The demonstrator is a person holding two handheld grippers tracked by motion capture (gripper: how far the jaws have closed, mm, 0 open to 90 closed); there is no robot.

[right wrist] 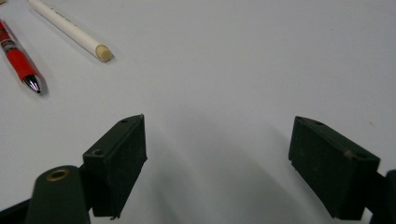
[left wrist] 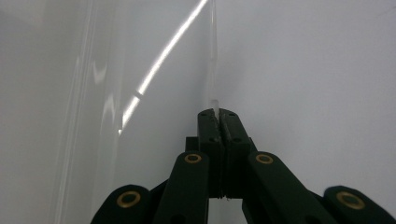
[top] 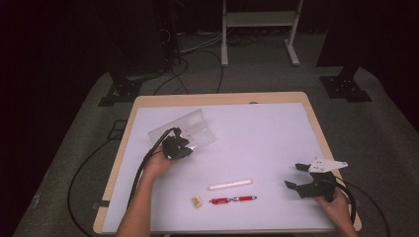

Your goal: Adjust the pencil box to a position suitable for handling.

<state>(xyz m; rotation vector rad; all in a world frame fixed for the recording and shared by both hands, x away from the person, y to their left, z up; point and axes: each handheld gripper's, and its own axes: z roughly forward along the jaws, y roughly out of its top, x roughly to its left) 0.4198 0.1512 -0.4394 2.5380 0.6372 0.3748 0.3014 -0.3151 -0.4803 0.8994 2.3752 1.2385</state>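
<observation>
Your left gripper (top: pixel 177 146) sits at the near edge of the clear plastic sleeve (top: pixel 185 129), which lies flat on the table (top: pixel 267 128) in its left half, toward the far side. Seen from the high view, the sleeve's long axis runs slantwise, from its low left end up toward the far right, and your gripper meets it along the near long side, closer to the left end.

In the left gripper view your fingers (left wrist: pixel 209 128) are pressed together with a thin clear edge of the sleeve (left wrist: pixel 213 84) caught between their tips; that edge runs straight up and away from the fingertips, in line with the gripper. The rest of the plastic spreads out to the left as a glossy, reflecting sheet.

Your right gripper (top: pixel 300 176) hovers near the table's right front corner, well apart from the sleeve, its fingers (right wrist: pixel 122 158) spread wide with bare table between them. A white stick (top: pixel 230 184) and a red pen (top: pixel 233 199) lie side by side near the front edge, between your two hands, with a small tan piece (top: pixel 197 201) just left of the pen.
</observation>
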